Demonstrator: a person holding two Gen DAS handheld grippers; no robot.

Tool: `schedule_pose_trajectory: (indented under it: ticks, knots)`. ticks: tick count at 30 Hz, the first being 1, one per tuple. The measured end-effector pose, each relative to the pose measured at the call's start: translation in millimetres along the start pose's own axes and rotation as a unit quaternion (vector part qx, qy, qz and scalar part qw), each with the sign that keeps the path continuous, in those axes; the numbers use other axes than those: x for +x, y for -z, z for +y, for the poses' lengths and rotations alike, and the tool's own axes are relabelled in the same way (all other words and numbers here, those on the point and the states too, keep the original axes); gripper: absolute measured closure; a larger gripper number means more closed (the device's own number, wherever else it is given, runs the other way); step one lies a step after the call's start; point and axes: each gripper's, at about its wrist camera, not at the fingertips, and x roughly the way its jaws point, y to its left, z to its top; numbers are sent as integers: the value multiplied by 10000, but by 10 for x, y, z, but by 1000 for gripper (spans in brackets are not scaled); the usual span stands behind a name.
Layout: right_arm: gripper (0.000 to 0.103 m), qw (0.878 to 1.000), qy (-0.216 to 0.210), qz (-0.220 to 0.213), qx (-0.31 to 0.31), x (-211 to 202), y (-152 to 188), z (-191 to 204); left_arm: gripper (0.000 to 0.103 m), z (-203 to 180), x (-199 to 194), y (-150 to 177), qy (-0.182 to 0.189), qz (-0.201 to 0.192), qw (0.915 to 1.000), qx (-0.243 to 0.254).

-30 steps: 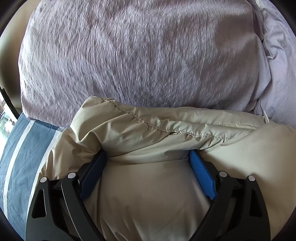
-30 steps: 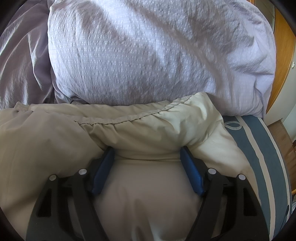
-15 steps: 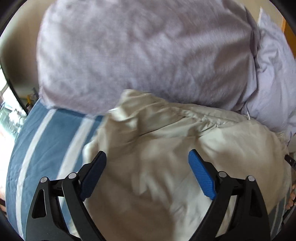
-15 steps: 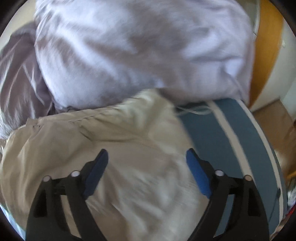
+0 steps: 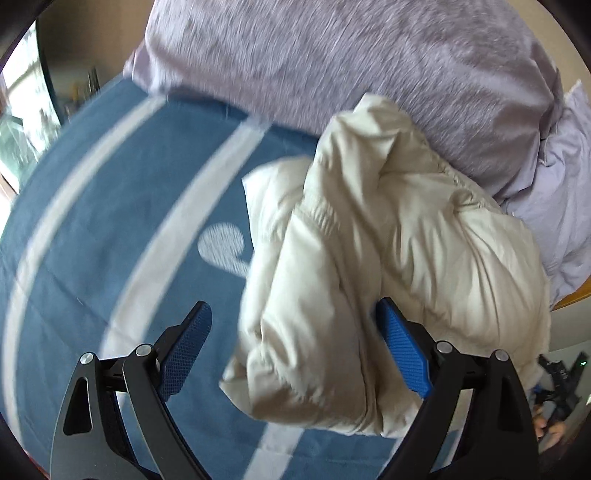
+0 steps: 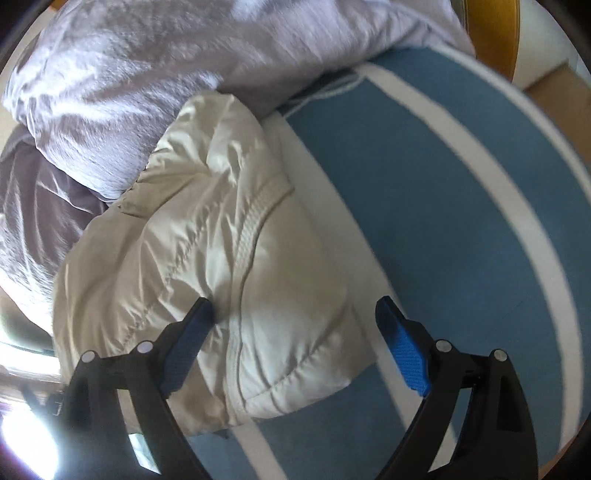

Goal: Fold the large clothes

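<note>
A beige puffy jacket (image 5: 388,258) (image 6: 207,251) lies folded into a thick bundle on the blue bed cover, its far end against the lilac pillows. My left gripper (image 5: 291,314) is open above the bundle's left edge. Its right pad (image 5: 402,354) hovers over the fabric and its left pad is over bare cover. My right gripper (image 6: 293,308) is open over the bundle's right edge, with its left pad (image 6: 188,343) above the jacket. Neither pad presses on the fabric.
The blue bed cover with white stripes (image 5: 110,221) (image 6: 424,184) spreads on both sides of the jacket. Lilac pillows (image 5: 351,66) (image 6: 147,66) fill the far side. A wooden frame (image 6: 491,29) and floor show at the right. A hand (image 5: 546,430) shows at the lower right edge.
The fingers of both grippers came out from under the jacket's folded edge and drew back. The left view swung left and the right view swung right, showing more blue cover. The jacket stays bundled.
</note>
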Motion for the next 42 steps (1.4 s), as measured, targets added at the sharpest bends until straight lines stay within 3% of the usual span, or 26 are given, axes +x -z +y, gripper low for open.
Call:
schedule_pose_trajectory:
  ticks: [3,5,9,13,16,19,24,42]
  knots:
    - [17,9996,-206,149,136,94,44,4,11,98,100,91,265,164,9989,-361]
    - [29,9990,-365,156,191,131,102,18,15,134,129,130,462,203,9969,-610]
    - [55,9979,-517,9,381,103,173,36,40,218,178,204,970,145,9885,-1149]
    - [76,9972,-629,-133,393,-32,322,150,62,142,71,253,916,-99,9892,-1138]
    - [80,9979,-542,-281,229,-145,382,263,73,53,-24,257,877,-218,9899,-1094]
    - [82,9978,-549,-367,73,-260,474,389,76,52,-147,281,902,-374,9896,-1059]
    - [82,9970,-679,-293,-232,-437,719,399,77,282,-442,413,842,-582,9902,-955]
    - [81,9918,-1119,200,-587,-617,1791,132,76,1088,-960,1145,668,-563,9893,-1168]
